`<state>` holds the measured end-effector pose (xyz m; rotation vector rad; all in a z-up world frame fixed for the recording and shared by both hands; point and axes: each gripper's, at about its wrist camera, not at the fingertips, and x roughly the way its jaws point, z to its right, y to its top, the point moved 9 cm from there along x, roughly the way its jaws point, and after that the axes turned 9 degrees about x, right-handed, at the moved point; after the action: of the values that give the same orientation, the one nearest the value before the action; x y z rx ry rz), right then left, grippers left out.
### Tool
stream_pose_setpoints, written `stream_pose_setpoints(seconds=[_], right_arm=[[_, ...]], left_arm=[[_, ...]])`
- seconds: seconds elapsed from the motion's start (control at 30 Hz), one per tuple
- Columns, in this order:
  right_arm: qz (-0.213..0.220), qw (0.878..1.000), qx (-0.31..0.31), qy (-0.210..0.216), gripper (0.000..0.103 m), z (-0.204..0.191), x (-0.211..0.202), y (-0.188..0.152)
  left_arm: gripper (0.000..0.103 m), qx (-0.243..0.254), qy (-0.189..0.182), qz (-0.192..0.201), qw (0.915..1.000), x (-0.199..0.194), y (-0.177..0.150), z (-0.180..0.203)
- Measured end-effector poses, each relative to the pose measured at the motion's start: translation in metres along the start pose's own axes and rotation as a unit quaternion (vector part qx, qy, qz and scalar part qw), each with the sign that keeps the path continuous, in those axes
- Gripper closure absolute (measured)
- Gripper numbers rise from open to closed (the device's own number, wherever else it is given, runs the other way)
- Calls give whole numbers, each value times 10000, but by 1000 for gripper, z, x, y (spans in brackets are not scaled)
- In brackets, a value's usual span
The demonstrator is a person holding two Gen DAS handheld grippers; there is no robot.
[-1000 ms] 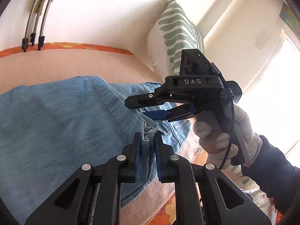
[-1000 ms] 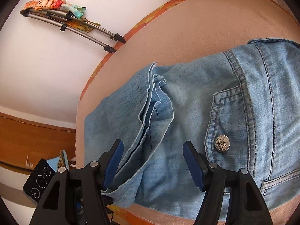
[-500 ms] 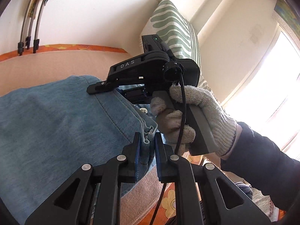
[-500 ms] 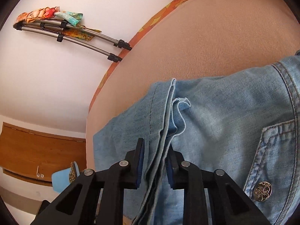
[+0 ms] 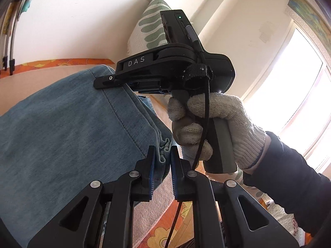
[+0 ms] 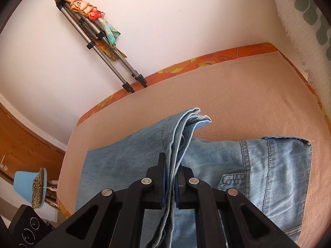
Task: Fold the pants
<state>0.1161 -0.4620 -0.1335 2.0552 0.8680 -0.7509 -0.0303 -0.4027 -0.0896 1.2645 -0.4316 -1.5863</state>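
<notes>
Light blue denim pants lie on a peach bed cover. My left gripper is shut on the stacked leg hems at the near edge. My right gripper is shut on the same stack of hems and holds it raised above the waist and back pocket. In the left wrist view the right gripper's body, held by a white-gloved hand, sits above the lifted fold; its fingertips are hidden there.
A green-patterned pillow leans on the wall at the head. A folded tripod with colored cloth leans on the far wall. The orange floral sheet edges the bed. A wooden cabinet and a blue item stand left.
The right gripper closed from open onto the hems beside the left gripper. Both then lifted the hem stack up and toward the waistband. The left gripper stayed shut.
</notes>
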Motion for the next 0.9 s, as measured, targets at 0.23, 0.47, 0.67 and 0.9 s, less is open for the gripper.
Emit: stream_pose_setpoints(seconds=[0.23, 0.47, 0.67, 0.9], right_arm=[[67, 9987, 22, -498, 99, 50, -28, 11], [-261, 9984, 497, -25, 78, 87, -7, 2], [-414, 9889, 1130, 871, 59, 106, 0, 17], [-524, 9887, 1204, 724, 88, 101, 38, 32]], left_arm=[[91, 141, -362, -181, 9991, 50, 8, 25], [91, -11, -430, -550, 9976, 88, -10, 21], [91, 1, -489, -828, 9954, 102, -23, 19], [91, 64, -424, -988, 9942, 127, -22, 26]])
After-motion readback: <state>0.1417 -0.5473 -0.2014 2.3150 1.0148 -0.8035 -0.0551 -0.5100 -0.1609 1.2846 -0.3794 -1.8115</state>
